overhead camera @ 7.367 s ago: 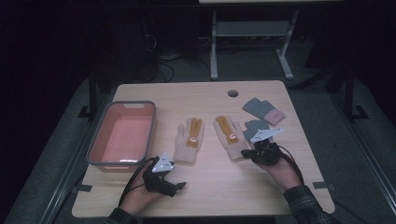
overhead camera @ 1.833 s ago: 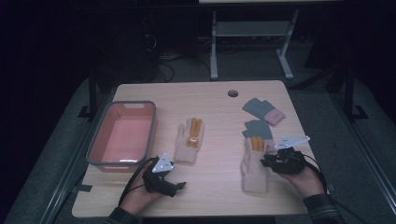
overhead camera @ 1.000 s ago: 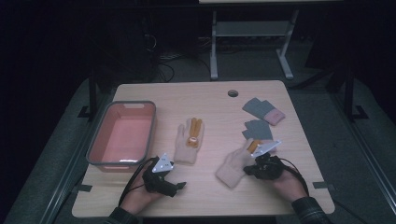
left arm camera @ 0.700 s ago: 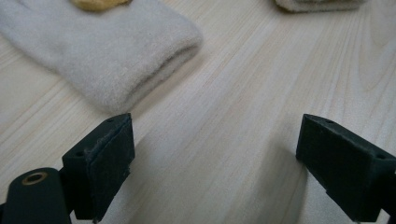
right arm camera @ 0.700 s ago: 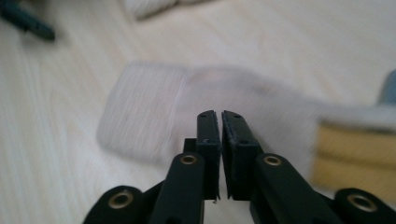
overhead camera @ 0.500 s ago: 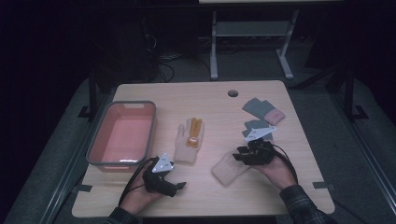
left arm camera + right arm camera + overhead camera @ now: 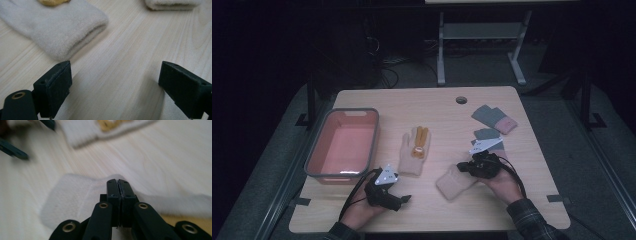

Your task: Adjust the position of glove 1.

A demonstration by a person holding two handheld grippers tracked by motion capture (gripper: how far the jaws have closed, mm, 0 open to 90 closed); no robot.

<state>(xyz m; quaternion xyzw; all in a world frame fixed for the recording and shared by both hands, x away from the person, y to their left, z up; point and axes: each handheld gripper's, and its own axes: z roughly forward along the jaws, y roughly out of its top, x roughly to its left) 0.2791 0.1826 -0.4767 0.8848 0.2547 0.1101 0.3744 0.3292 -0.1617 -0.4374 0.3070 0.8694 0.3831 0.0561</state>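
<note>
I have the cream glove (image 7: 455, 182) lying low and right of centre in the high view, my right gripper (image 7: 463, 168) pinched shut on its fabric. The wooden table (image 7: 437, 107) sits in a dark room. My left gripper (image 7: 113, 86), jaws wide apart on nothing, sees bare wood ahead. The second glove (image 7: 414, 151) and pink bin (image 7: 341, 146) lie left.

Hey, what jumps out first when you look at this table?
The right gripper, near the table's front right, with its jaws pinched shut on a cream glove. Its mate, a cream glove with orange fingers, lies mid-table beside a pink bin at the left, and the left gripper rests open at the front.
</note>
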